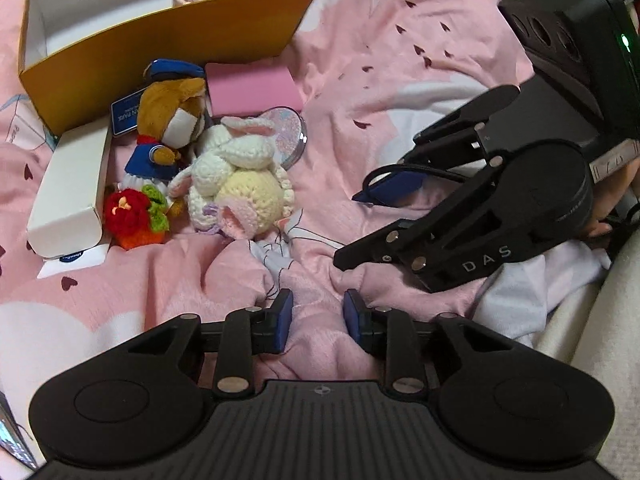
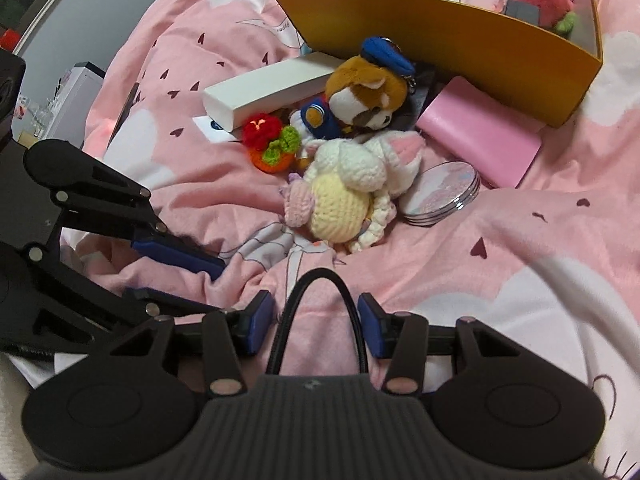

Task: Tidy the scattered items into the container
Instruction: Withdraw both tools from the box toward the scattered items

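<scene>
left wrist view: the left gripper (image 1: 318, 312) is seen with jaws apart over the pink blanket (image 1: 360, 60), nothing grasped. a crocheted bunny (image 1: 240, 184), a plush dog (image 1: 172, 120) and a white box (image 1: 72, 188) are heaped just beside the yellow container (image 1: 160, 40).

right wrist view: the right gripper (image 2: 316, 320) is held apart, a black cable loop (image 2: 320, 292) lying between its pads untouched. the heap is seen near the container's front wall.
</scene>
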The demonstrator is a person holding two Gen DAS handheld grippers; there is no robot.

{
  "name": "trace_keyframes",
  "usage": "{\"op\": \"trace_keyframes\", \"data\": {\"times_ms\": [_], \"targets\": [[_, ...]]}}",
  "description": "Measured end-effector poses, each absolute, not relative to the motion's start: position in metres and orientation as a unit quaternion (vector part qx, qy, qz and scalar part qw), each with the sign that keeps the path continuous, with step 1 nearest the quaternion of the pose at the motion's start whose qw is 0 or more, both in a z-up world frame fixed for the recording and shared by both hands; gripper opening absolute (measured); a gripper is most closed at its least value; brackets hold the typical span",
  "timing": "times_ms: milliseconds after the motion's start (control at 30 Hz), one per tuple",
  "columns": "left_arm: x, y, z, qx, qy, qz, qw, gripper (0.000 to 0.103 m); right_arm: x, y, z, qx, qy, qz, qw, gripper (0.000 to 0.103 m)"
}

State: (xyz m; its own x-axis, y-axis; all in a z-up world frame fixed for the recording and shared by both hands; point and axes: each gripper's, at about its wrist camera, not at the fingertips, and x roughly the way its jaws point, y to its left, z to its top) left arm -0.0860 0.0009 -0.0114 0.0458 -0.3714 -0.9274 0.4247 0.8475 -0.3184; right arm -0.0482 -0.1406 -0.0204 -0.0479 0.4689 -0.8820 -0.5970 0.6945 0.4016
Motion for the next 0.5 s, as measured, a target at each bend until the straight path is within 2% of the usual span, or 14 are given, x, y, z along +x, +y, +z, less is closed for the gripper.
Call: {"op": "trace_keyframes", "data": {"times_ms": [133, 233, 300, 367, 500], "targets": [[-0.075, 0.013, -0.011, -0.011, 0.616, -0.255, 0.745, 0.032, -0.036, -0.143, -0.022, -0.036, 0.605, 0.375, 0.702, 0.052], [-0.064, 0.024, -0.002, -0.028, 0.593, -0.236, 0.769, 0.036, -0.028, -0.151, -0.017, -0.012, 0.589, 0.363, 0.722, 0.052], [-0.056, 0.028, 0.006, -0.017, 0.565, -0.221, 0.795, 0.037, -0.022, -0.156, -0.014, -0.001, 0.577, 0.346, 0.739, 0.053], [-0.044, 0.030, 0.008, 0.008, 0.535, -0.200, 0.820, 0.044, -0.013, -0.160, -0.013, 0.005, 0.567, 0.324, 0.757, 0.057], [-0.017, 0.027, -0.001, 0.048, 0.508, -0.187, 0.840, 0.051, 0.006, -0.165, -0.016, 0.027, 0.564, 0.291, 0.773, 0.057]]}}
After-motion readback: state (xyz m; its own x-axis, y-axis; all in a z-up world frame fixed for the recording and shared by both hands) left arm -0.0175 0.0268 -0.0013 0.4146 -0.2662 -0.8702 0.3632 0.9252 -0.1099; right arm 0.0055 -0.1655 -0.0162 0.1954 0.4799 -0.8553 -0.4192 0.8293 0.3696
